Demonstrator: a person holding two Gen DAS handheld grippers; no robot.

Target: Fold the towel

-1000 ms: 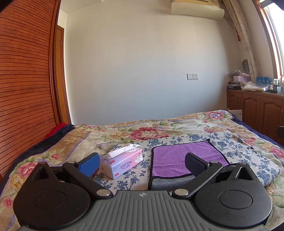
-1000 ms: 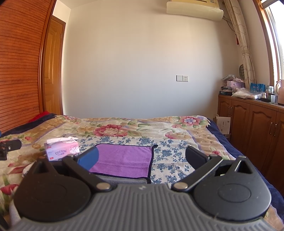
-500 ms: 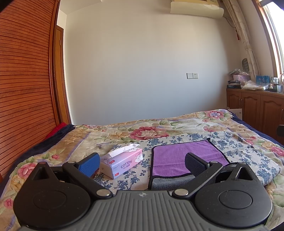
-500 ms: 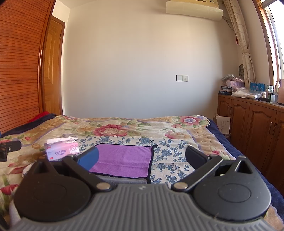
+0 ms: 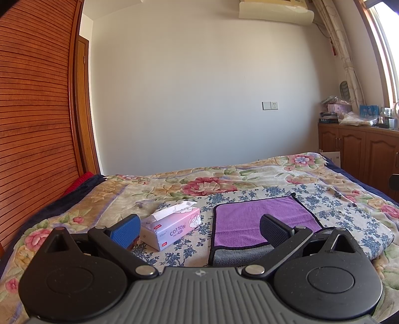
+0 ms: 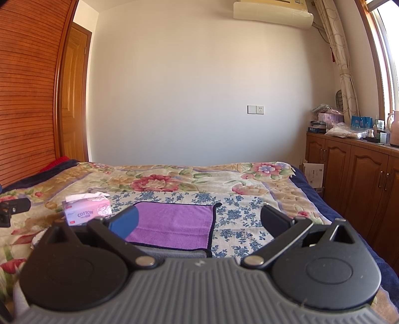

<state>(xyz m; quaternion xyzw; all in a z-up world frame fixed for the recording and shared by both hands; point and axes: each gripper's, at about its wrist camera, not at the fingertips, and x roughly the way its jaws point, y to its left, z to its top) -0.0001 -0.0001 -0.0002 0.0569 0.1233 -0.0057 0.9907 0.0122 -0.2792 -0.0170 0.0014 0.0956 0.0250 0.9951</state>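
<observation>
Two grippers hover spread wide above a bed, gripping nothing, a purple towel lying ahead of them.

Left gripper (image 5: pixel 199 228) and right gripper (image 6: pixel 199 220) both have their fingers parted and empty over a bed (image 6: pixel 174 179) with a floral cover, in a room with a white wall (image 6: pixel 199 87), slatted wooden wardrobe (image 5: pixel 32 124), wooden cabinets (image 6: pixel 361 179) and an air conditioner (image 6: pixel 273 11) overhead. One towel (image 5: pixel 259 219), purple with dark edging and a grey underside at its near edge, lies flat on the blue-flowered cloth (image 6: pixel 237 216), just beyond the left gripper's right finger and the right gripper's left finger. One tissue box (image 5: pixel 172 228) sits left of the towel, apart from it.
</observation>
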